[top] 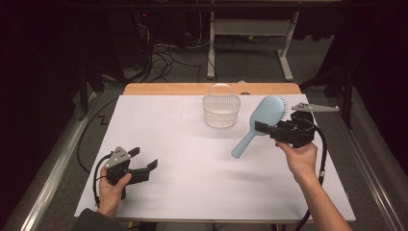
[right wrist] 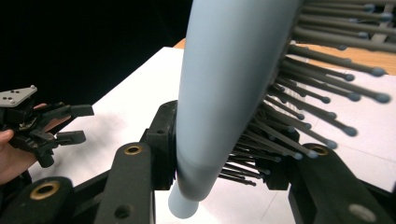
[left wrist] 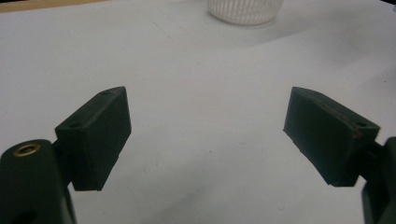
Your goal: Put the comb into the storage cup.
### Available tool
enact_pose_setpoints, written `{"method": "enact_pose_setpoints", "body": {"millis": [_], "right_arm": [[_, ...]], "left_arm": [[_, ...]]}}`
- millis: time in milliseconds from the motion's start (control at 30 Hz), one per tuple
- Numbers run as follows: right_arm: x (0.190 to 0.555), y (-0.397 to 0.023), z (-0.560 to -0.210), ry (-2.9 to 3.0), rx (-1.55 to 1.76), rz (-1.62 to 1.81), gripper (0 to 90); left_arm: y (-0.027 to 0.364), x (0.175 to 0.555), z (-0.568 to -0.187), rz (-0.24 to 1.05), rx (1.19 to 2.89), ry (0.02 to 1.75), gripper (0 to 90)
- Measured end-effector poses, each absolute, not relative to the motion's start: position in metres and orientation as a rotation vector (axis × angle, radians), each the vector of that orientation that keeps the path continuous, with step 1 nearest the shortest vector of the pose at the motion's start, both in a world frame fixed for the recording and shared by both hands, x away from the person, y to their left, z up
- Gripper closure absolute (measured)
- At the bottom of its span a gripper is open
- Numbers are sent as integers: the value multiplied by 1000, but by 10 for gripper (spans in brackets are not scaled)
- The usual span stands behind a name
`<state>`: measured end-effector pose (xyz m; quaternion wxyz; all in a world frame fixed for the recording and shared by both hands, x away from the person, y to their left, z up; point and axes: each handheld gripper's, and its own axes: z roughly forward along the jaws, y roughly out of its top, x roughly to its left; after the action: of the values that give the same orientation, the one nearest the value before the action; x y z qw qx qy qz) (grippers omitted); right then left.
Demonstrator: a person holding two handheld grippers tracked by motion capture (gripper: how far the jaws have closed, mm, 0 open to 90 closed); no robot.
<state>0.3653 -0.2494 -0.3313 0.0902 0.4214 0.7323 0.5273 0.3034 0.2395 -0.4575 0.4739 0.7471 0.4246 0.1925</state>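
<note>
**Hairbrush held in the air at the right of the desk**

We see the right tool (top: 262,128) closed on a pale blue plastic paddle hairbrush (top: 260,122), gripping it where the head narrows into the handle. In the right gripper view the two black jaws press on either side of that brush (right wrist: 224,84): one against its smooth blue back, the other in among its dark bristles with small rounded tips. The brush is off the desk, tilted, with its oval head up and toward the far right and its handle slanting down toward the near left; the handle end hangs free above the white sheet (top: 183,159) that covers the desk. The bristles face right, toward the hand that carries the tool.

Just left of the brush head, at the far middle of the sheet, stands a small clear plastic basket with ribbed walls and a hoop handle (top: 221,109), upright and apart from the brush.

At the near left, we see the left tool (top: 143,162) low over the sheet, its jaws wide open with nothing between them. In the left gripper view the bare white sheet lies between its two black pads (left wrist: 95,137), and the basket's base (left wrist: 245,11) shows at the far edge.

A strip of the wooden desk top (top: 159,89) shows beyond the sheet's far edge.
</note>
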Motion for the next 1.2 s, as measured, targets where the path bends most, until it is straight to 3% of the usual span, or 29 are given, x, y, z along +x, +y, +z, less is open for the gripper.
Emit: {"method": "enact_pose_setpoints", "body": {"millis": [1200], "right_arm": [[383, -252, -312, 2145, 1277, 1550, 567]], "left_arm": [[241, 300, -459, 493, 1829, 1050, 159]]}}
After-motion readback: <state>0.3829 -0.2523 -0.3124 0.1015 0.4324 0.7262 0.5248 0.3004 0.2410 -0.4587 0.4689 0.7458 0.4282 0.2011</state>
